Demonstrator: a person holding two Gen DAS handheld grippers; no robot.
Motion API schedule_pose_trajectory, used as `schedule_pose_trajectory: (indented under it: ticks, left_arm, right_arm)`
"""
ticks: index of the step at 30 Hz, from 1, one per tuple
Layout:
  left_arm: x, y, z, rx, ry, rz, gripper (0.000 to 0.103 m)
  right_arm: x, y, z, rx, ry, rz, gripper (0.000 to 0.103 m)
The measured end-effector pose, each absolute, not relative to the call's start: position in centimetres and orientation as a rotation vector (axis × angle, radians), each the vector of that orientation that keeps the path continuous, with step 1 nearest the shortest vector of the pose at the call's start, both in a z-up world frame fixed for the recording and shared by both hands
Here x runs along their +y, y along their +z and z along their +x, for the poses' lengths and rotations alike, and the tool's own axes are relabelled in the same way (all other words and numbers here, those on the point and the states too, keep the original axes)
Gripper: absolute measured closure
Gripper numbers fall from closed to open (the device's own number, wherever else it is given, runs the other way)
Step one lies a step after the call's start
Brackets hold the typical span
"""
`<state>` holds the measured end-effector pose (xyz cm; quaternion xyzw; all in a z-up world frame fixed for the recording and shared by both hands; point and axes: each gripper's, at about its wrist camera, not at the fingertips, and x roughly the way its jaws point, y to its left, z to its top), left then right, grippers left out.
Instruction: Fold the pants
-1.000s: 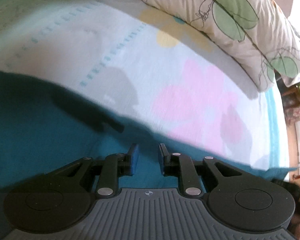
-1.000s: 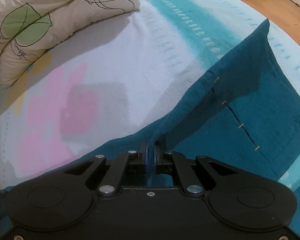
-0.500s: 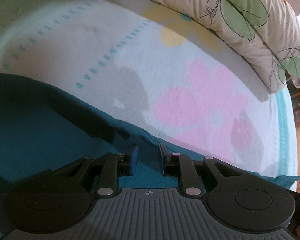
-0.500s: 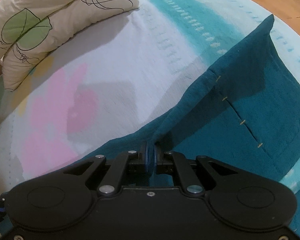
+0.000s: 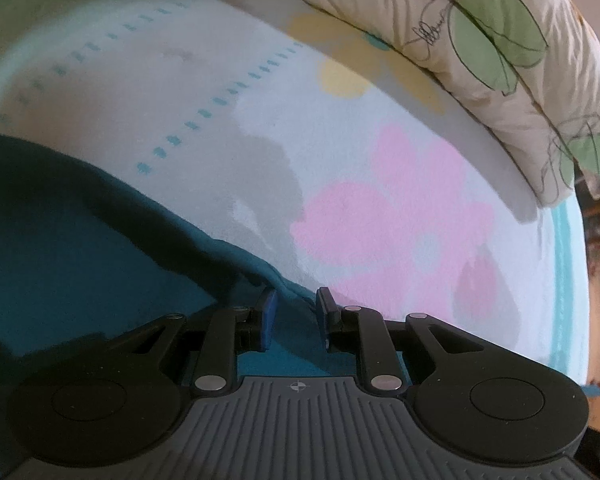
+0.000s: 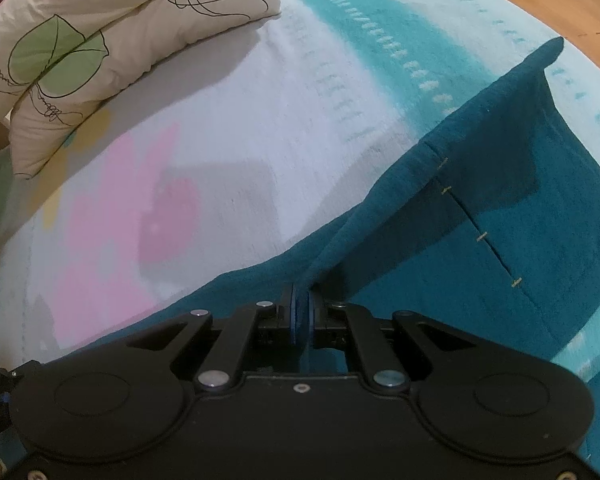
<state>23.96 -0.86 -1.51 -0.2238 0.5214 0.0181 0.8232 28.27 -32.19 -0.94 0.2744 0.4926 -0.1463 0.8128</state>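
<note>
Teal pants (image 5: 80, 280) lie on a flower-print bed sheet (image 5: 340, 140). Their far edge rises to my left gripper (image 5: 295, 312), which holds a thick fold of the cloth between its blue pads, with a dark shadow under the lifted fabric. In the right wrist view the pants (image 6: 500, 240) spread to the right, showing a seam with pale stitches and a pointed far corner. My right gripper (image 6: 302, 312) is shut on a ridge of the cloth, which is pulled taut up into the pads.
A cream pillow with green leaves (image 5: 480, 40) lies at the far side of the bed; the right wrist view has the pillow (image 6: 100, 40) at upper left. Bare sheet (image 6: 240, 140) lies between pillow and pants. Wooden floor (image 6: 560, 4) shows past the bed's right edge.
Hardly anything. The left wrist view has sharpened and drifted slightly over the sheet. Both grippers keep their hold on the pants' edge.
</note>
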Motion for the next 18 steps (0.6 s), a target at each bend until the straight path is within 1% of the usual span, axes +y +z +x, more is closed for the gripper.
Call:
schedule_pose_trajectory:
  ticks: [11,18]
  left_arm:
    - [-0.6,-2.6,24.7,1.098,0.139,-0.476,0.082]
    - [0.2,-3.5,25.6,1.123,0.178,-0.454,0.082]
  right_arm:
    - [-32.6,-1.3,28.2,1.06,-0.303,0.603,0.093]
    - [-32.7,-1.3,27.9,1.065,-0.303,0.609,0.093]
